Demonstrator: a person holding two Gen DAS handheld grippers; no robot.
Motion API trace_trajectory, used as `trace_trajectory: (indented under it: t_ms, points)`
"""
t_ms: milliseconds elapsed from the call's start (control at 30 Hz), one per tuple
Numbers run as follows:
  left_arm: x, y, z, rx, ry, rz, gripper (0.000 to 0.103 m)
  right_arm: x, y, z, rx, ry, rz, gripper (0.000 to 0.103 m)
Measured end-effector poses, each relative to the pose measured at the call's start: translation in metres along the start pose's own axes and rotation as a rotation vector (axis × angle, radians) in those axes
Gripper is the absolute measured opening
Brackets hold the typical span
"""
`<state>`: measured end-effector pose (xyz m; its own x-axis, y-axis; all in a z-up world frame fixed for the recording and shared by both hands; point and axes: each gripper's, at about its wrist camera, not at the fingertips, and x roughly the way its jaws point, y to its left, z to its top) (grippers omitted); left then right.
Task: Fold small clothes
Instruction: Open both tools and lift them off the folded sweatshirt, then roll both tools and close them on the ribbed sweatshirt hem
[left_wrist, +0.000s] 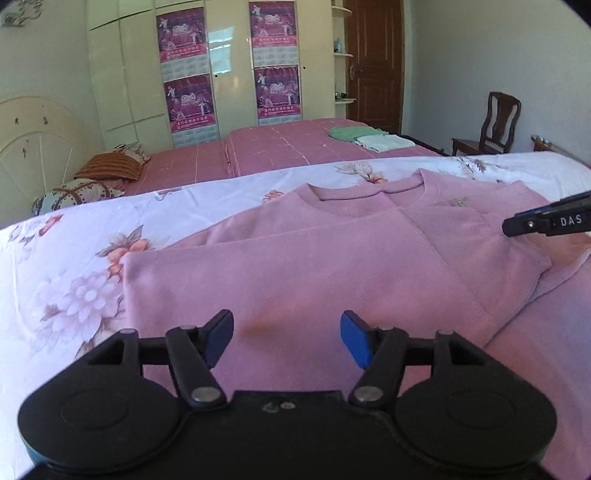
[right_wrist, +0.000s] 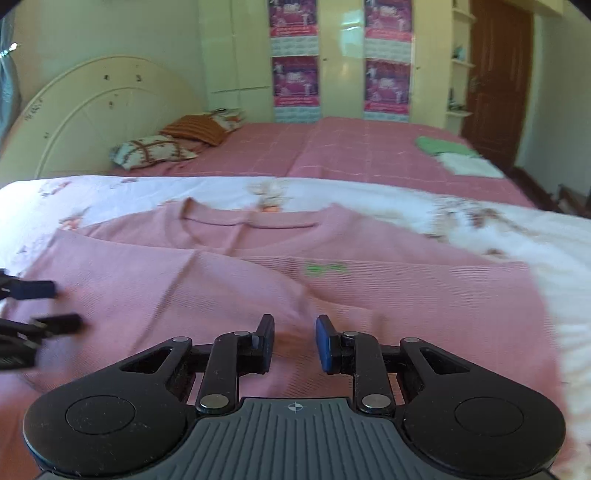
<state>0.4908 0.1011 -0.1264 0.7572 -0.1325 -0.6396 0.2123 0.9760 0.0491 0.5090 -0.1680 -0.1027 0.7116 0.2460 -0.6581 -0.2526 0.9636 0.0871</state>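
White flowery bedding (left_wrist: 92, 236) covers the near bed, and a pink sweater (left_wrist: 295, 266) lies flat on it with both sleeves folded across the front. Behind it is a pink bed (left_wrist: 280, 151) with small folded clothes (left_wrist: 369, 138). Left gripper (left_wrist: 287, 339) sits over the sweater, its fingers wide apart and holding nothing. Right gripper (right_wrist: 294, 343) has a small gap between its fingers, nothing in it.
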Motion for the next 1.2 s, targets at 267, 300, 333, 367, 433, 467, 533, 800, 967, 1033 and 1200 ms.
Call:
trace_trajectory:
  t_ms: [267, 300, 333, 367, 433, 467, 533, 800, 967, 1033, 1200]
  points:
    - [-0.012, 0.0, -0.002, -0.044, 0.028, 0.011, 0.064, -0.019, 0.001, -0.024, 0.059, 0.042, -0.015, 0.025]
    - [-0.016, -0.003, -0.001, -0.047, 0.021, 0.005, 0.065, -0.026, 0.001, -0.023, 0.07, 0.023, -0.007, 0.025]
    - [-0.016, -0.005, -0.002, -0.046, 0.026, 0.005, 0.065, -0.032, 0.002, -0.024, 0.062, 0.006, -0.006, 0.025]
    - [-0.015, -0.008, -0.004, -0.037, 0.041, 0.009, 0.065, -0.032, 0.002, -0.025, 0.048, 0.011, -0.017, 0.025]
    - [-0.009, -0.013, -0.009, -0.02, 0.064, 0.016, 0.065, -0.023, -0.001, -0.029, 0.053, 0.075, -0.045, 0.025]
    - [-0.007, -0.014, -0.011, -0.016, 0.07, 0.022, 0.065, -0.02, -0.004, -0.032, 0.062, 0.08, -0.043, 0.025]
    - [-0.006, -0.016, -0.015, -0.018, 0.057, 0.032, 0.066, -0.02, -0.007, -0.033, 0.073, 0.075, -0.04, 0.029]
    - [-0.01, -0.019, -0.014, -0.019, 0.072, 0.064, 0.067, -0.021, -0.008, -0.037, 0.066, 0.068, -0.035, 0.033]
    - [-0.037, -0.026, -0.022, -0.012, 0.068, 0.112, 0.076, -0.044, -0.019, -0.043, 0.13, 0.05, -0.007, 0.034]
    - [-0.055, -0.028, -0.03, -0.023, 0.052, 0.12, 0.076, -0.06, -0.025, -0.051, 0.132, 0.033, 0.003, 0.034]
    - [-0.102, -0.032, -0.053, -0.08, 0.055, 0.171, 0.075, -0.11, -0.054, -0.073, 0.154, 0.032, 0.024, 0.035]
